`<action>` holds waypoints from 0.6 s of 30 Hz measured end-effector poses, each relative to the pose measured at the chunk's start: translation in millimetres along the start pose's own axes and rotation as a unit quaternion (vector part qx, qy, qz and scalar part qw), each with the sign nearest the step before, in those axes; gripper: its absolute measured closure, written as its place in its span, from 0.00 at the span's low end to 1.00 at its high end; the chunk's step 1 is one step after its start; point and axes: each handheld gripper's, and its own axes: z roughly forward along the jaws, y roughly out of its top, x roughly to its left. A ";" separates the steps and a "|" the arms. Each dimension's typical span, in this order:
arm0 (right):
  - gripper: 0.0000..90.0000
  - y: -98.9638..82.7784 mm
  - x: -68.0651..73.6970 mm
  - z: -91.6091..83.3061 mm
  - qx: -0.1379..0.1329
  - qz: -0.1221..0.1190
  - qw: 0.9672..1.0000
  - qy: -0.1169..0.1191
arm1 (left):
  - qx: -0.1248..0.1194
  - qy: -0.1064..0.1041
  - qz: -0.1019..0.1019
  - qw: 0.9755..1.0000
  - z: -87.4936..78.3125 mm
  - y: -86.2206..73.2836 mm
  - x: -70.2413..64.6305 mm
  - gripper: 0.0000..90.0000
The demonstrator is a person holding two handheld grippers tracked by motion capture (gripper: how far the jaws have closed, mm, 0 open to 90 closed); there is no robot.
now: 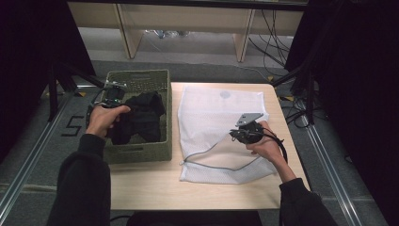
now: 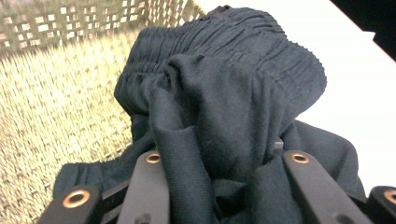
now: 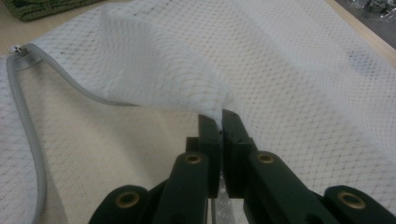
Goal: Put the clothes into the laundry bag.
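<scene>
A dark ribbed garment [image 1: 146,115] hangs bunched over a green woven basket [image 1: 136,153] at the table's left. My left gripper [image 1: 123,107] is shut on it; in the left gripper view the cloth [image 2: 224,88] is pinched between the jaws and drapes over the left gripper [image 2: 219,163]. A white mesh laundry bag [image 1: 211,113] lies flat on the table to the right. My right gripper [image 1: 234,135] is shut on the bag's upper layer near its grey zipper edge [image 3: 28,112] and holds that layer [image 3: 154,79] raised off the lower one; the right gripper [image 3: 221,119] has its jaws pressed together on the mesh.
The wooden table [image 1: 188,193] has bare room in front of the bag and basket. The basket's wall [image 2: 56,28] stands behind the garment. Dark curtains flank both sides, and cables [image 1: 277,37] lie on the floor beyond the table.
</scene>
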 end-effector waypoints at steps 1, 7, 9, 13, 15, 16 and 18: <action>0.99 -0.3 0.5 -0.2 -0.001 0.003 1.000 0.000 | -0.005 -0.006 0.000 1.000 -5.5 1.7 -2.4 0.74; 0.99 1.0 -1.2 -2.8 -0.004 0.010 1.000 -0.002 | -0.026 -0.041 0.004 0.999 -29.4 7.3 -19.7 0.74; 0.99 2.4 -2.0 -3.3 -0.005 0.007 1.000 -0.001 | -0.030 -0.047 0.009 0.998 -35.2 8.9 -24.7 0.74; 0.99 5.0 -3.8 -5.6 -0.014 0.006 1.000 -0.003 | -0.054 -0.086 0.002 0.995 -47.4 11.4 -34.3 0.74; 0.99 5.5 -5.4 -7.6 -0.010 0.006 1.000 0.001 | -0.062 -0.100 0.009 0.993 -53.9 12.3 -42.9 0.74; 0.99 5.6 -5.9 -7.7 -0.014 0.008 1.000 -0.001 | -0.059 -0.108 0.018 0.992 -57.2 13.0 -47.6 0.74; 0.99 6.1 -6.9 -8.2 -0.021 0.010 1.000 -0.003 | -0.058 -0.123 0.030 0.990 -61.2 12.7 -58.6 0.74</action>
